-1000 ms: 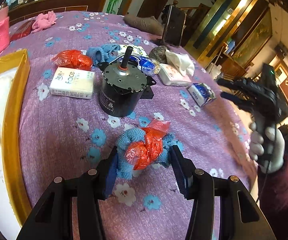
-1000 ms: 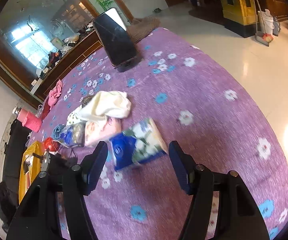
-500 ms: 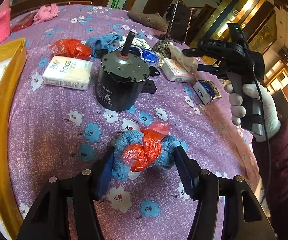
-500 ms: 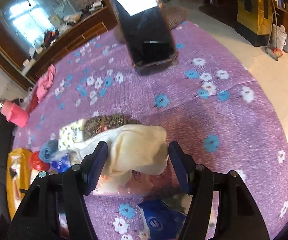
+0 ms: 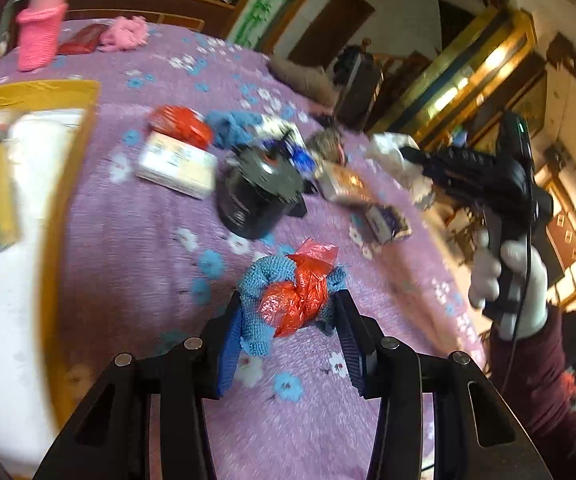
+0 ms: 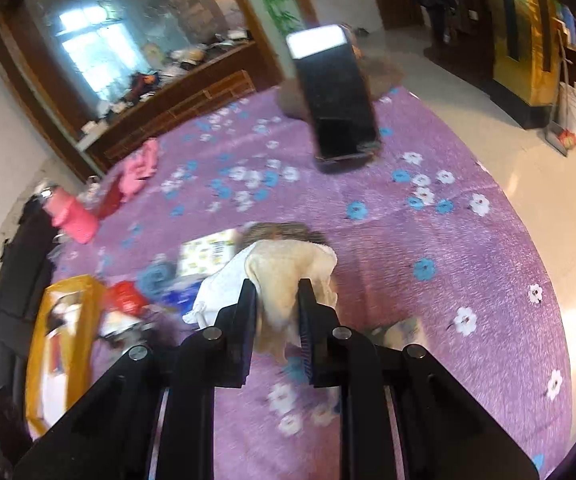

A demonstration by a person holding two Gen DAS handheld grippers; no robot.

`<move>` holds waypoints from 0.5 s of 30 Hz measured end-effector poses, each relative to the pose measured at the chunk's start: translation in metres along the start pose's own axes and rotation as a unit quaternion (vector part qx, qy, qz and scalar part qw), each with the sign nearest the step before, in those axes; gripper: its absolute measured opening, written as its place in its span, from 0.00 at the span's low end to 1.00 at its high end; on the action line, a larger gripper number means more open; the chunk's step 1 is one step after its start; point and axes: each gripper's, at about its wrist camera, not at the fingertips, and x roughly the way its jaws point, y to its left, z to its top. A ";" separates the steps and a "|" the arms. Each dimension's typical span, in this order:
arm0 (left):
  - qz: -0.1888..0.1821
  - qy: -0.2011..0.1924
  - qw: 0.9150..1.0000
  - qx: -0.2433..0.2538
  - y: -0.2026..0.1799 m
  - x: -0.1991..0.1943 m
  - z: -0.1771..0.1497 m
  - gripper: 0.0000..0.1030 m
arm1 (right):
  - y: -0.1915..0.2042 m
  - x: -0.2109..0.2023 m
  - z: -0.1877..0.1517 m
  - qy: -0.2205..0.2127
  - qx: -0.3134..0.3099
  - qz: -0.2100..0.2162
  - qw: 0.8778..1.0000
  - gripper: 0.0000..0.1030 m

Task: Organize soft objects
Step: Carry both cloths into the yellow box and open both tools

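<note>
Two soft items pinched at once above the purple floral desk.
Blue cloth bundle, lower centre, is clamped as left claw closes; cream cloth, frame centre, is squeezed as right claw closes, presumably for sorting.

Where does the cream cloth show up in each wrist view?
Left wrist: cream cloth at upper right, at the tip of the right tool.
Right wrist: cream cloth at centre, pinched between the closing jaws of the right tool.
Shared landmark: the upright phone.
</note>
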 end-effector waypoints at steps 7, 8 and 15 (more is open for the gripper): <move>0.070 -0.064 0.995 -0.035 0.063 -0.093 0.002 0.42 | 0.073 -0.022 -0.017 0.001 -0.058 0.062 0.996 0.16; 0.090 -0.069 0.993 -0.046 0.077 -0.105 0.003 0.42 | 0.087 -0.022 -0.020 0.005 -0.069 0.072 0.995 0.16; 0.191 -0.077 0.973 -0.103 0.157 -0.154 0.014 0.42 | 0.173 0.003 -0.051 0.048 -0.136 0.126 0.981 0.16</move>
